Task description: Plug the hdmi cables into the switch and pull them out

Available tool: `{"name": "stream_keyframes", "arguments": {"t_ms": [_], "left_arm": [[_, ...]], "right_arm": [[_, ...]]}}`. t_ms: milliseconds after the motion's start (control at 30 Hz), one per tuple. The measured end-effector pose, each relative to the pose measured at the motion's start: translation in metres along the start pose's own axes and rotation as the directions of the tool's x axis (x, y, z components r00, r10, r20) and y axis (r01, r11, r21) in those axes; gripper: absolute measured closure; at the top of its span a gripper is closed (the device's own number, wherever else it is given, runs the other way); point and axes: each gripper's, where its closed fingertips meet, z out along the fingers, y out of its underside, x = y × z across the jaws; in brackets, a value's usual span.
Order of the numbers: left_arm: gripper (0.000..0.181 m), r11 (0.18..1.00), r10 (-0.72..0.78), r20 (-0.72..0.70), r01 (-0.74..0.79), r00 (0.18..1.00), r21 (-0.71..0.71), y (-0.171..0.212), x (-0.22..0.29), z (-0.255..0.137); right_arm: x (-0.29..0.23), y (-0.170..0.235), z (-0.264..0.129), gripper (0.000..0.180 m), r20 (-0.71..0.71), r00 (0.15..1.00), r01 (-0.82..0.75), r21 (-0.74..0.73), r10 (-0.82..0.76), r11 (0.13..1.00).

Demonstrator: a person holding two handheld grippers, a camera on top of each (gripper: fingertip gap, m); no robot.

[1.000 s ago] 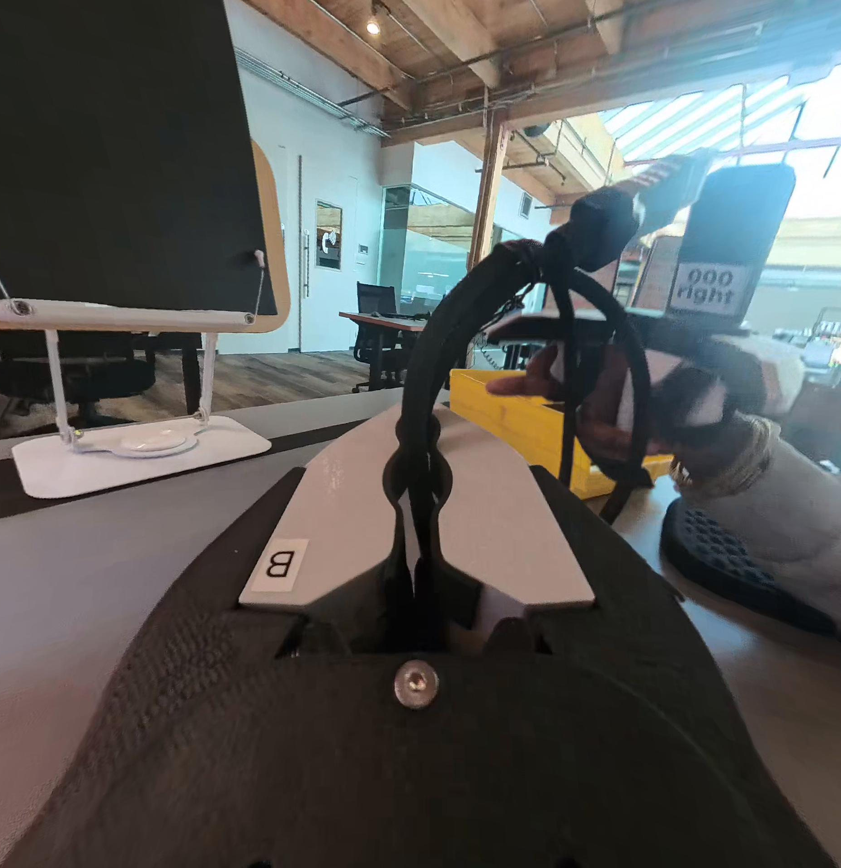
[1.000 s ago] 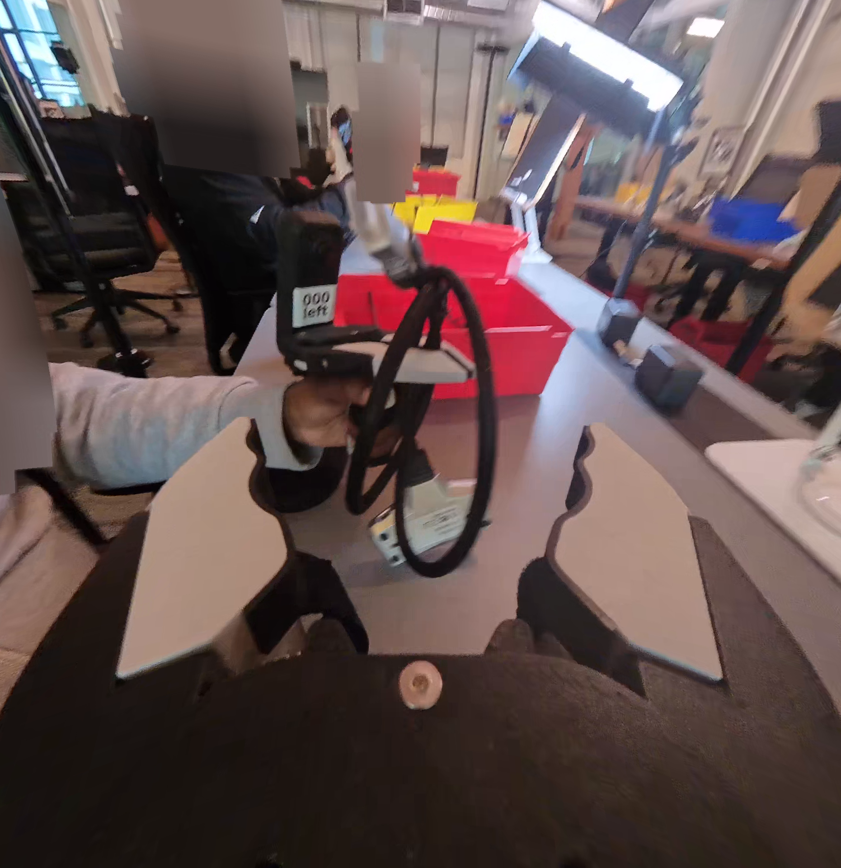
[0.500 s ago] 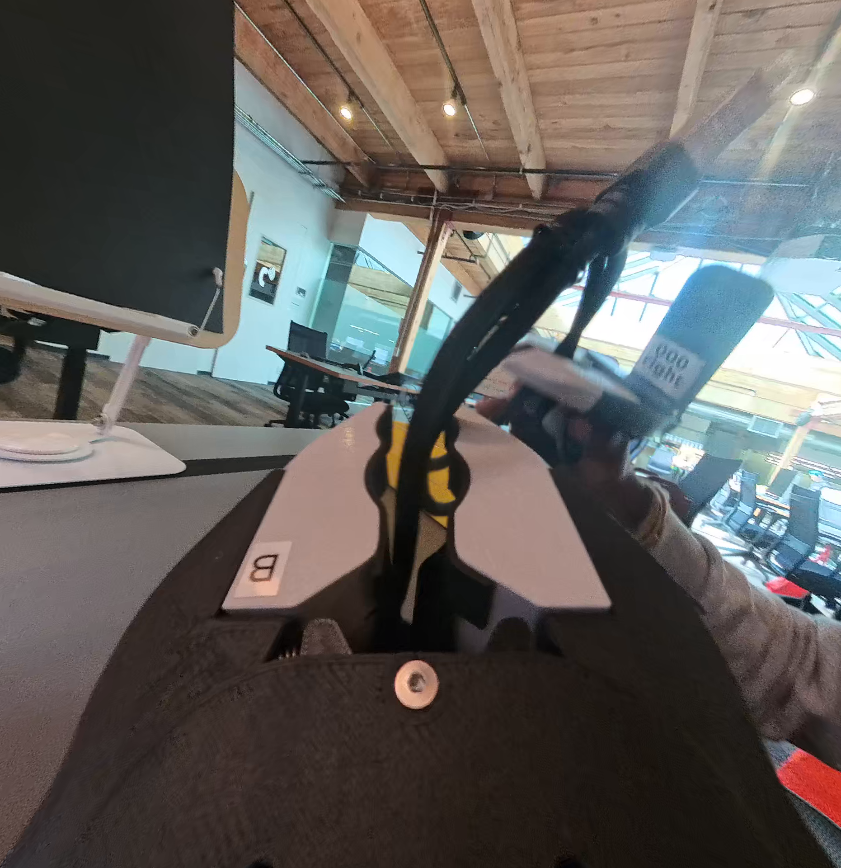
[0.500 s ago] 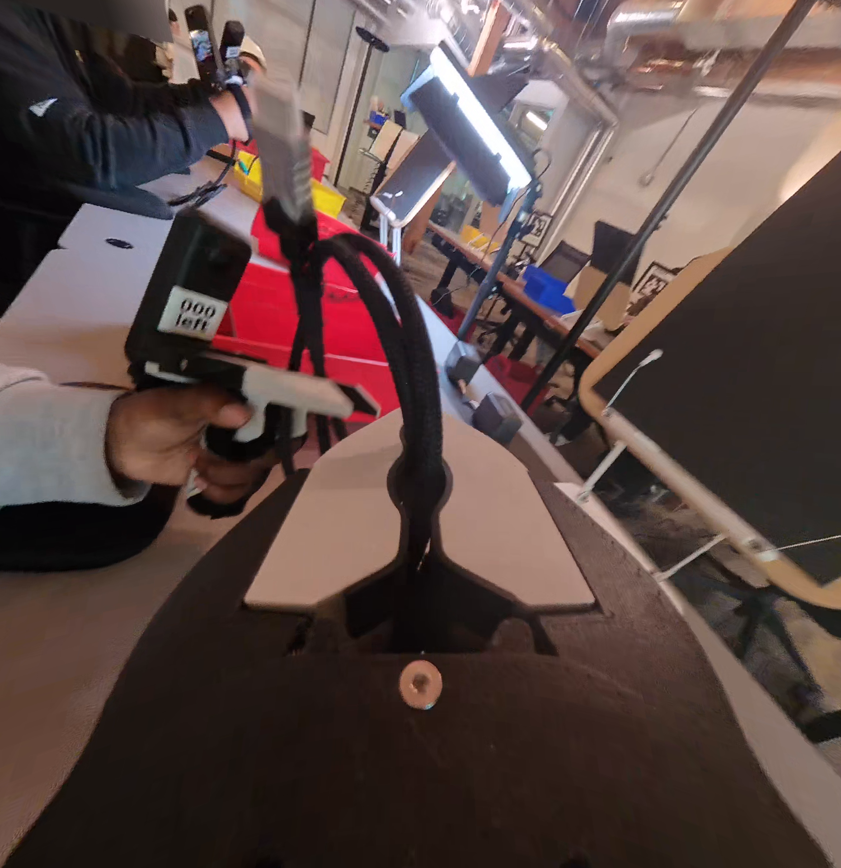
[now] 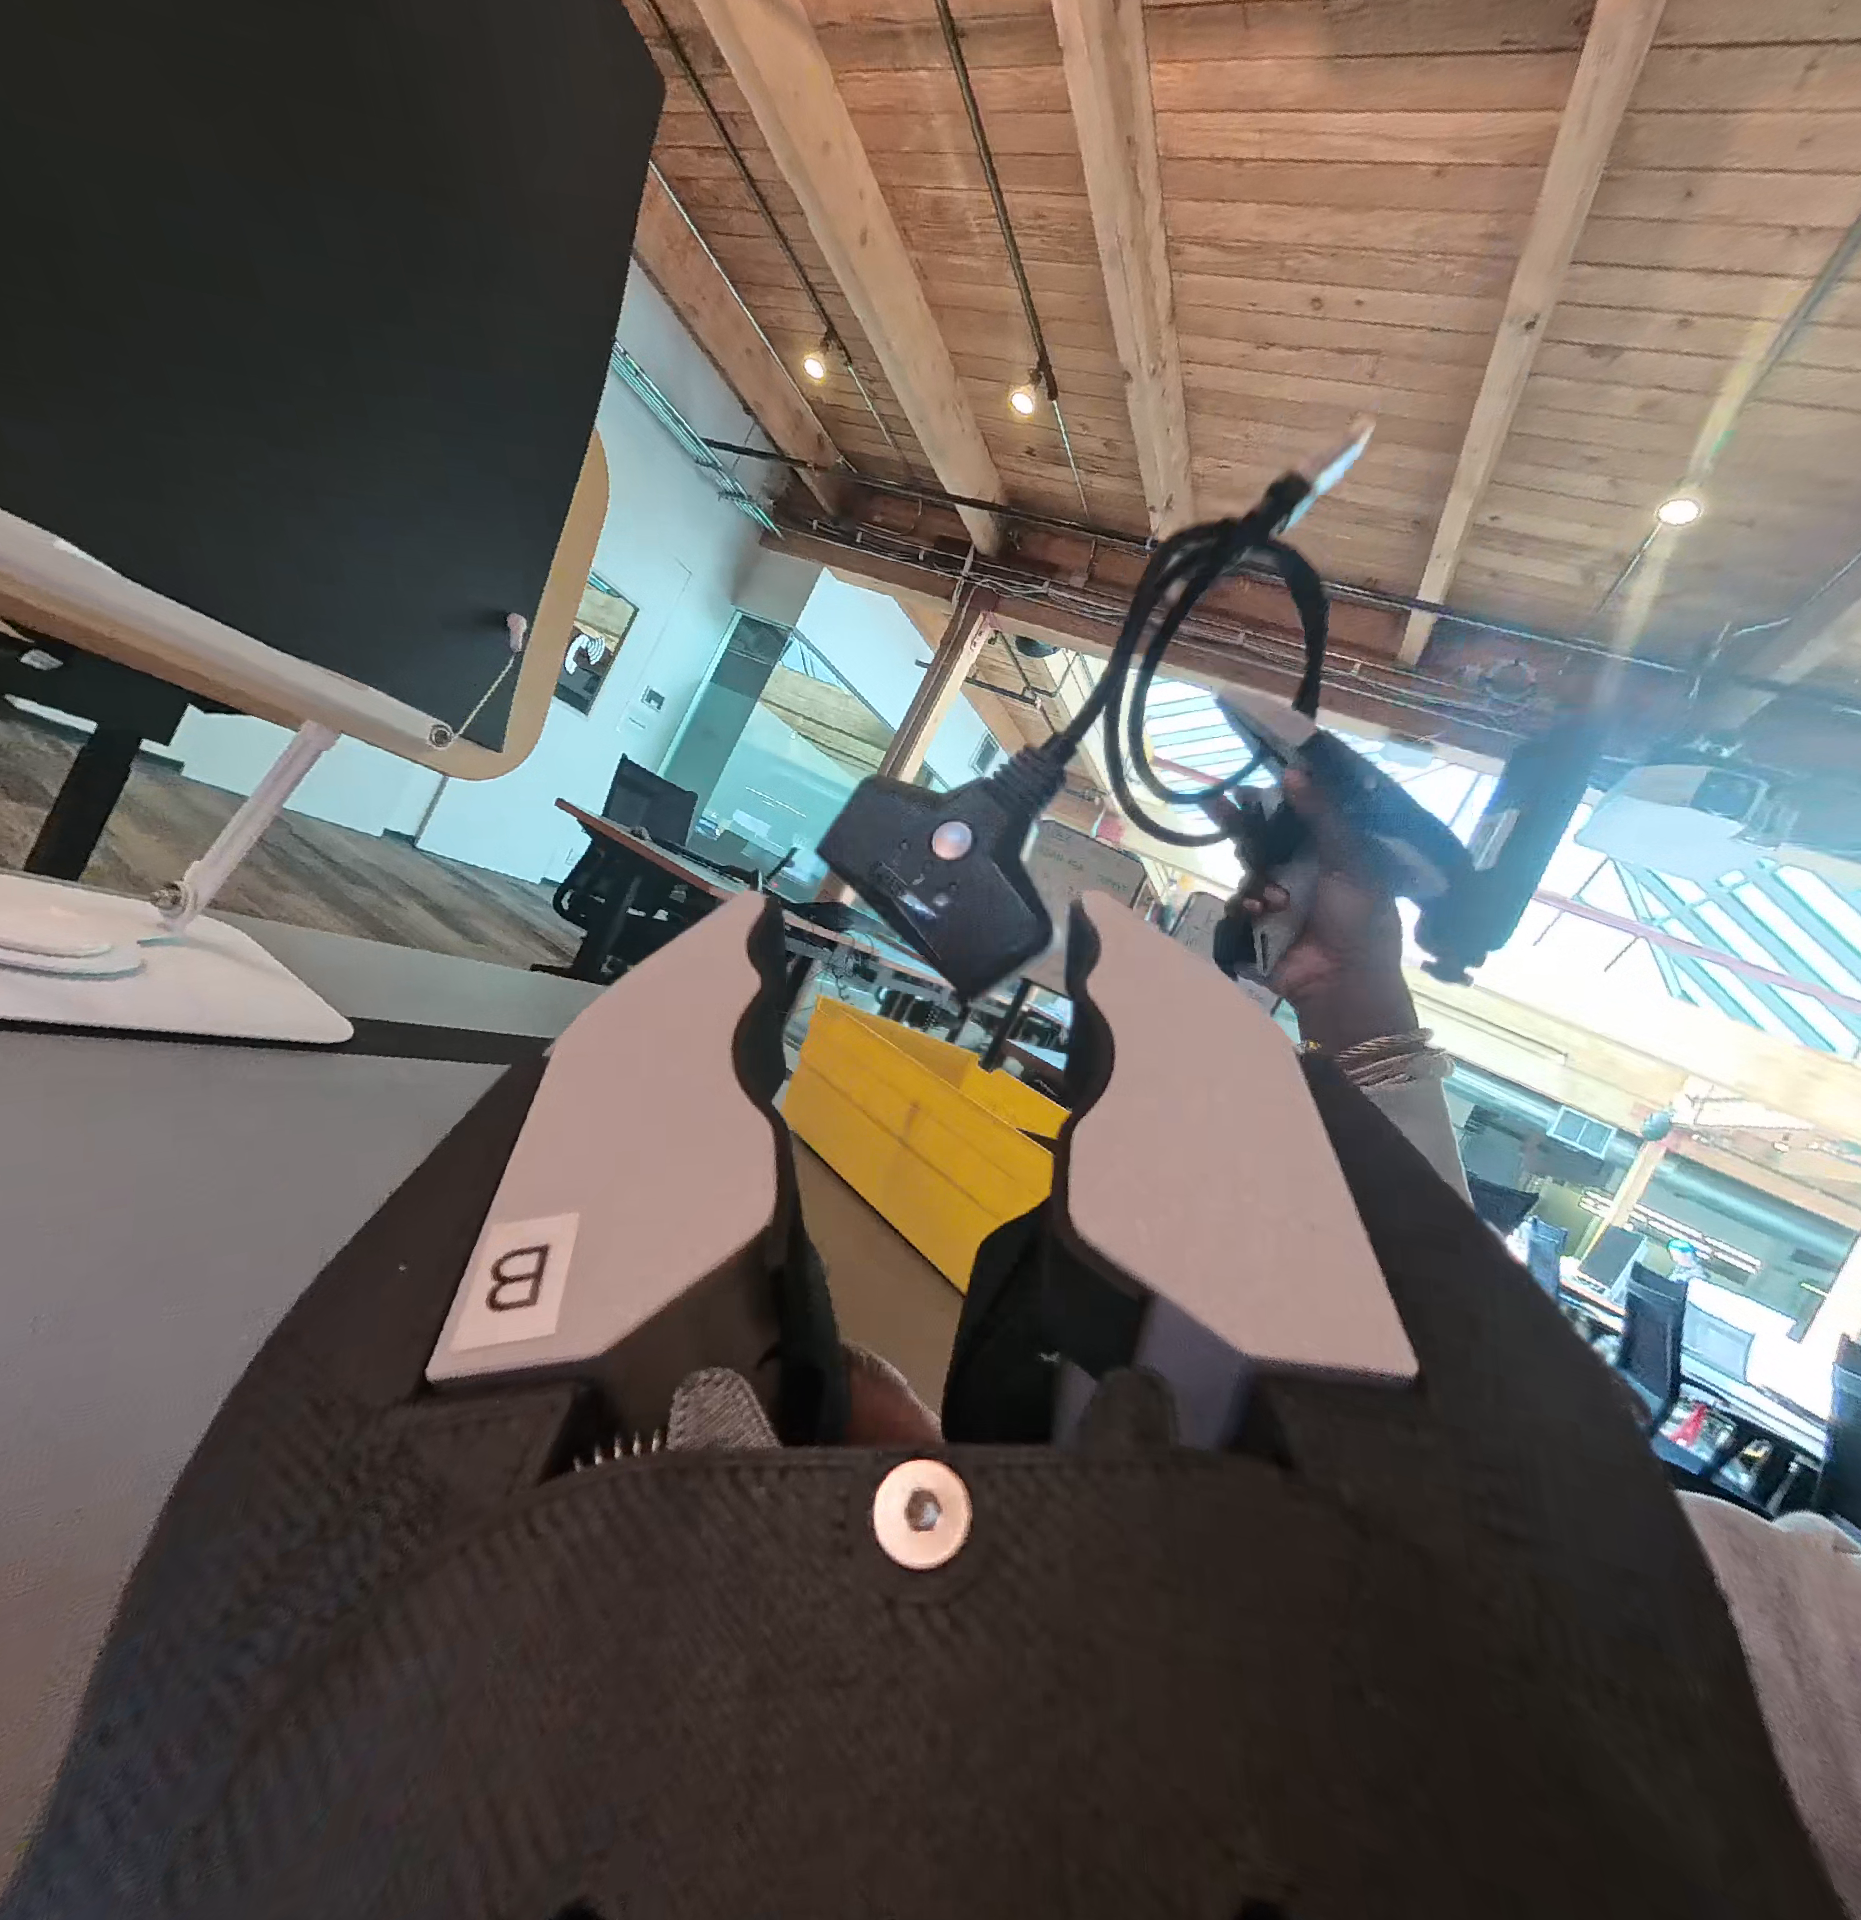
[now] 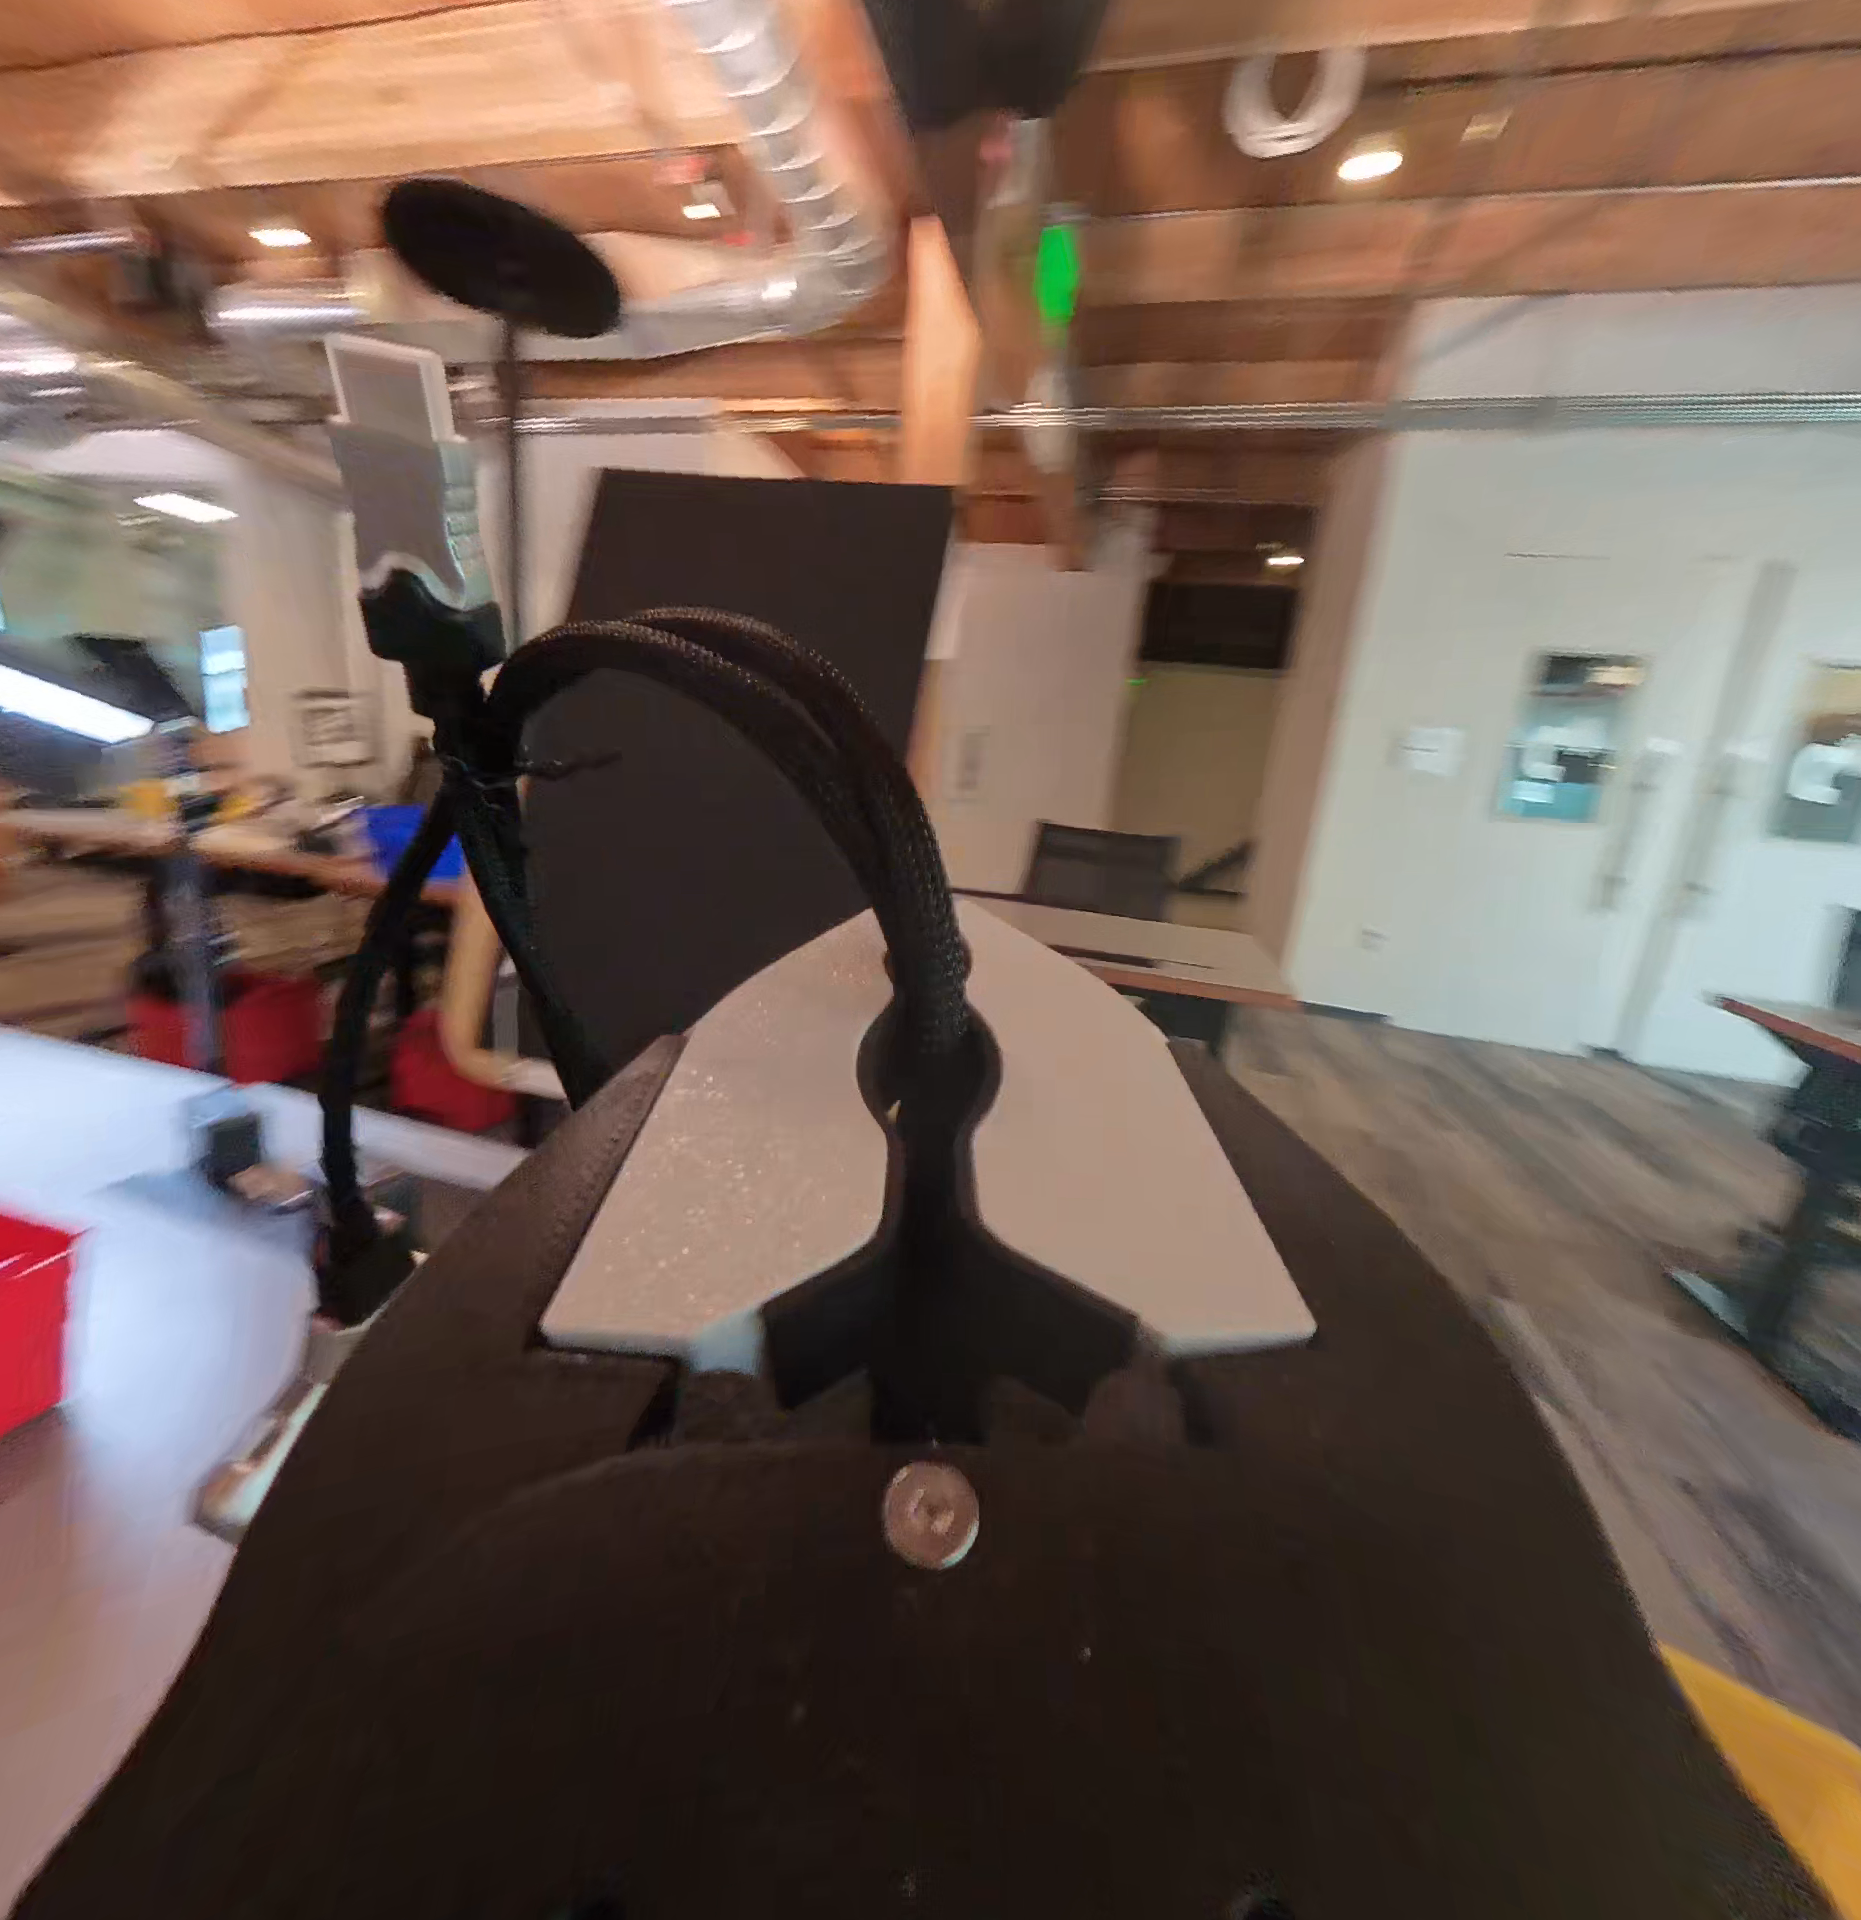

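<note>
One black HDMI switch [image 5: 936, 894] is hanging in the air by its cable [image 6: 884, 790], just beyond the left tongs [image 5: 921, 977], which are standing apart and gripping nothing. The right tongs [image 6: 931, 1023] are clamping that cable, at 2 o'clock above the grey tabletop [image 5: 178, 1143].

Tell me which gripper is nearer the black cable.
Right. The right gripper is shut on the black cable; the left gripper is open, apart from it.
</note>
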Motion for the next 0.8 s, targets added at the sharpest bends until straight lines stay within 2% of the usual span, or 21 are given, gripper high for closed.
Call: {"name": "stream_keyframes", "arguments": {"t_ms": [133, 267, 367, 467, 600, 800], "left_arm": [[0.13, 1.0, -0.013, 0.005, 0.013, 1.0, -0.018, 0.003, -0.002, 0.001], [0.13, 0.999, -0.029, 0.005, 0.03, 1.0, -0.04, 0.009, -0.003, 0.002], [0.13, 0.998, -0.037, -0.001, 0.037, 0.999, -0.058, 0.013, -0.004, 0.002], [0.13, 0.997, -0.022, -0.005, 0.022, 1.0, -0.075, 0.016, -0.003, 0.003], [0.13, 0.996, -0.018, -0.007, 0.017, 1.0, -0.087, 0.018, -0.002, 0.004], [0.13, 0.996, -0.019, -0.014, 0.018, 1.0, -0.089, 0.018, 0.0, 0.004]], "right_arm": [[0.084, -0.003, -0.039, 0.178, -0.293, 0.956, -0.013, 0.027, 0.021, 1.0], [0.143, 0.015, -0.065, 0.178, -0.456, 0.89, -0.009, 0.036, 0.024, 0.999], [0.173, 0.047, -0.067, 0.178, -0.484, 0.874, -0.041, 0.032, 0.051, 0.999], [0.193, 0.084, -0.069, 0.178, -0.497, 0.866, -0.08, -0.044, 0.048, 0.996], [0.193, 0.088, -0.071, 0.179, -0.439, 0.892, -0.129, -0.027, 0.104, 0.991], [0.192, 0.123, -0.059, 0.178, -0.42, 0.898, -0.204, -0.133, 0.132, 0.97]]}}
